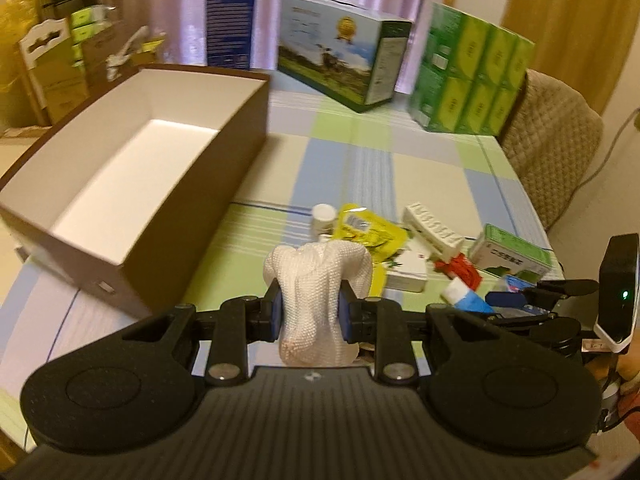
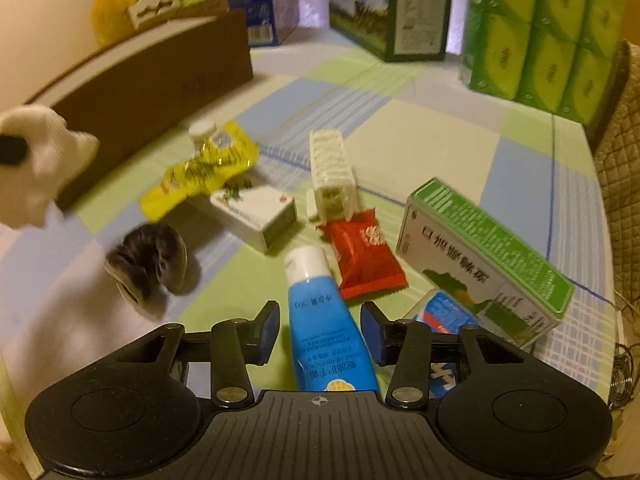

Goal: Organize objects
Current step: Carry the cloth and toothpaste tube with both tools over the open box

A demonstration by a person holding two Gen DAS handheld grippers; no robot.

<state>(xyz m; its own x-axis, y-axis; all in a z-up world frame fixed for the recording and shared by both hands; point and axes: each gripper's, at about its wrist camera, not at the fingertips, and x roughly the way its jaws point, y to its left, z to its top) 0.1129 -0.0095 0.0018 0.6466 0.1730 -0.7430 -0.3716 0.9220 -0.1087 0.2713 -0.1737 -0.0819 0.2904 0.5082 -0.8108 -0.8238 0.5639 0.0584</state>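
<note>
Sock sits pinched in left hand-held gripper.

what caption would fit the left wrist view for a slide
Left claw shut on a white knitted bundle, raised beside the open brown box, clutter waiting on the checked tablecloth.

A checked tablecloth of pale green, blue and cream squares with thin blue stripes covers the table. A brown box with a white interior sits toward its left edge. Among the clutter: a white knitted bundle, a yellow packet, a red wrapper, a blue tube with a white cap, and a dark, possibly grey, blurred roll. Bright green packs line the far edge.
</note>
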